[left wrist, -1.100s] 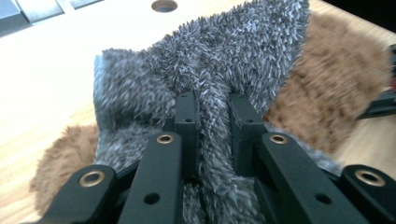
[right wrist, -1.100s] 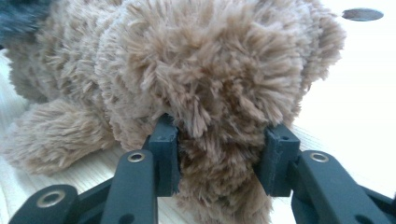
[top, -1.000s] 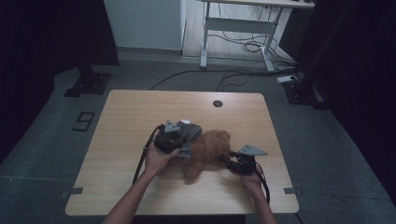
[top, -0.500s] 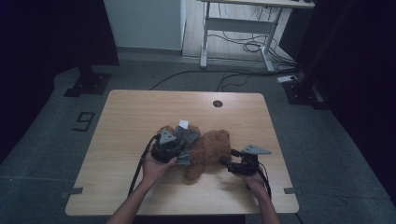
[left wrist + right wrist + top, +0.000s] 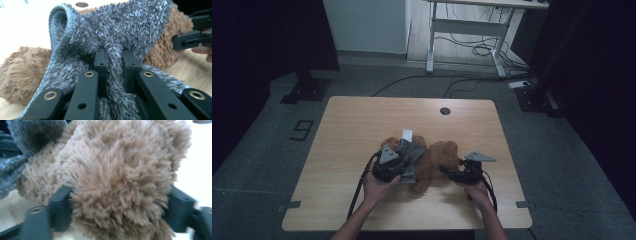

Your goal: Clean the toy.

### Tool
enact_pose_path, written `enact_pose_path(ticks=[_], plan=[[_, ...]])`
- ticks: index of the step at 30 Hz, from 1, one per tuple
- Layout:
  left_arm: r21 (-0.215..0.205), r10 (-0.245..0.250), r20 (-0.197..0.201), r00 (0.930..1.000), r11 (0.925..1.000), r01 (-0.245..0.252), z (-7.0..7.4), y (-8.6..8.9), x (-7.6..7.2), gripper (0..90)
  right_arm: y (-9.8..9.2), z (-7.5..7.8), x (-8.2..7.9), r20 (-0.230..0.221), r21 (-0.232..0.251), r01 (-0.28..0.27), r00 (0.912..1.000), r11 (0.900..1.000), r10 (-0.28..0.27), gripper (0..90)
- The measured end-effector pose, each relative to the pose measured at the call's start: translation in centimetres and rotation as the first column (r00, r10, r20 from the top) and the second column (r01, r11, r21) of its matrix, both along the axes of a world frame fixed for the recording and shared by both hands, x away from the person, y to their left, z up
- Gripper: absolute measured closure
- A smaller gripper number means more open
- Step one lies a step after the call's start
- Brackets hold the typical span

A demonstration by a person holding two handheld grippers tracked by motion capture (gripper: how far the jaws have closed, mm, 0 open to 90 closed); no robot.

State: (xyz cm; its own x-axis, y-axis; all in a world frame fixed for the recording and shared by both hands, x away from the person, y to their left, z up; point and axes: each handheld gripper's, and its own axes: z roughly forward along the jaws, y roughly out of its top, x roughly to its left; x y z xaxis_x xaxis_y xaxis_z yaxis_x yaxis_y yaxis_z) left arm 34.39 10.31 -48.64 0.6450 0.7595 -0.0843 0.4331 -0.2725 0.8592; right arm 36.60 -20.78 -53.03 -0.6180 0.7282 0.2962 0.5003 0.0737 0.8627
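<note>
A brown teddy bear (image 5: 439,159) lies on the wooden table (image 5: 362,120), partly wrapped in a grey fuzzy garment (image 5: 413,149). My left gripper (image 5: 404,162) is at the bear's left and is shut on a fold of the grey garment (image 5: 110,32); its jaws (image 5: 113,56) pinch the fabric close together. My right gripper (image 5: 445,170) is at the bear's right. In the right gripper view the bear's head (image 5: 117,170) fills the space between my right gripper's (image 5: 120,206) jaws. Those jaws have just been closing, and their pads press into the fur on both sides.
A white tag (image 5: 407,134) sticks up from the garment. A round cable hole (image 5: 444,110) sits near the table's far edge. Beyond the table stand a white desk frame (image 5: 462,30), floor cables (image 5: 472,50) and dark stands (image 5: 307,85).
My left gripper has pulled the grey garment toward the table's near edge and slightly left, and the white tag has come into view. The right hand has stayed at the bear's right.
</note>
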Motion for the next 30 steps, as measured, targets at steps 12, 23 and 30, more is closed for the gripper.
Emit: enact_pose_path(ticks=[12, 23, 30], plan=[[-0.047, 0.072, -0.034, 0.9968, 0.9962, -0.074, 0.2, 3.5, -0.1, 76.6, -0.7, -0.4, -0.6, 0.014, 0.001, -0.028, 0.9995, 1.000, 0.028, 49.8], [-0.047, 0.145, -0.143, 0.9789, 0.9870, -0.153, -1.9, 7.2, 1.2, 76.7, -0.8, -0.6, -0.6, 0.024, 0.008, -0.024, 0.9994, 1.000, 0.023, 50.3], [-0.089, 0.074, -0.028, 0.9969, 0.9931, -0.076, 4.4, 4.5, 1.7, 76.5, -0.8, -0.5, -0.7, 0.037, -0.002, -0.011, 0.9993, 1.000, 0.011, 50.3]])
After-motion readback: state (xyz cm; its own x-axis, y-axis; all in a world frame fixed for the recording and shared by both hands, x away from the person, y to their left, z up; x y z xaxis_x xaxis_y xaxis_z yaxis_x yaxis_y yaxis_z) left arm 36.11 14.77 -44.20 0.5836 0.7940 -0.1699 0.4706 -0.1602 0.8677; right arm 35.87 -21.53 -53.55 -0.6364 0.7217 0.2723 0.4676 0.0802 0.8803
